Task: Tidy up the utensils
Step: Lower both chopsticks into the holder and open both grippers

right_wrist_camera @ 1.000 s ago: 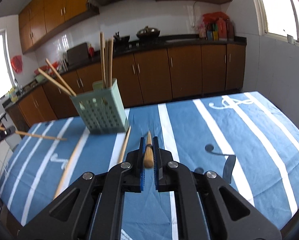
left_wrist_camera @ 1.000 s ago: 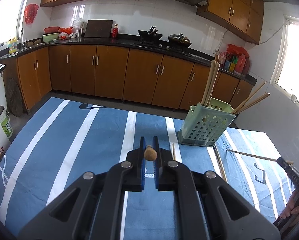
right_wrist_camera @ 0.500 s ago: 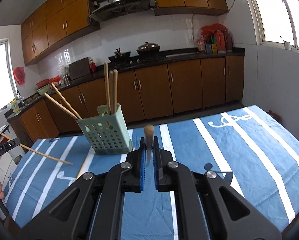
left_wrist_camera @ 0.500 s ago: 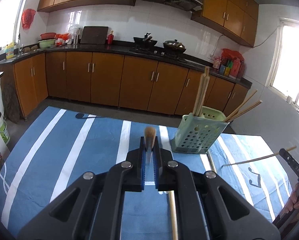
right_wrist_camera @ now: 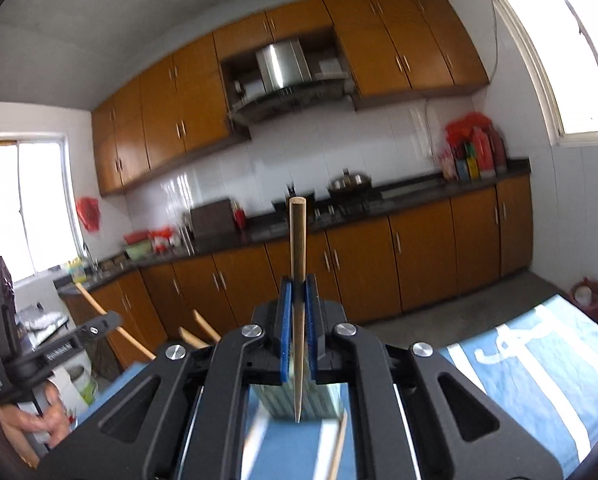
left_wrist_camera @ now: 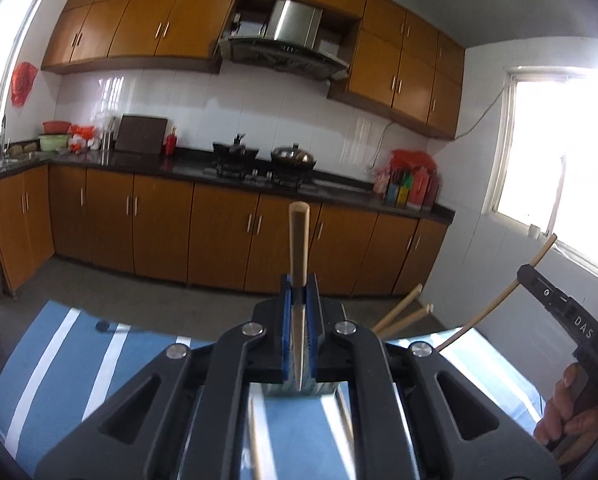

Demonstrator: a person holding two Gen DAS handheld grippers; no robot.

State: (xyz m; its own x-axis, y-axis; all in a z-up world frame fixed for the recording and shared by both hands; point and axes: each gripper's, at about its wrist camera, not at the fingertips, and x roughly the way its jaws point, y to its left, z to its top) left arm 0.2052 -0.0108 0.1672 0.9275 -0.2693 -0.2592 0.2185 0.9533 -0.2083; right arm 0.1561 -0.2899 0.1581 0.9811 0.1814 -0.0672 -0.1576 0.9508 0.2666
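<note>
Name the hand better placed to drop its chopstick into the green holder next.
Roughly even, slightly right. Both the left gripper and the right gripper clamp upright chopsticks; the green holder lies just beneath each.

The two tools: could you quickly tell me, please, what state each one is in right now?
Left tool: closed, holding a wooden chopstick upright between its blue pads.
Right tool: closed, holding another wooden chopstick the same way.

I see black left tongs (left_wrist_camera: 299, 300) with blue pads gripping a pale tan chopstick (left_wrist_camera: 299, 248); my right tongs (right_wrist_camera: 298, 300) are the same black and blue, around a darker tan chopstick (right_wrist_camera: 297, 280). Below both, the desk cloth (right_wrist_camera: 539, 364) is blue with white stripes. Beyond them, orange-brown cabinets (left_wrist_camera: 159, 232), white tiles (left_wrist_camera: 219, 108).
</note>
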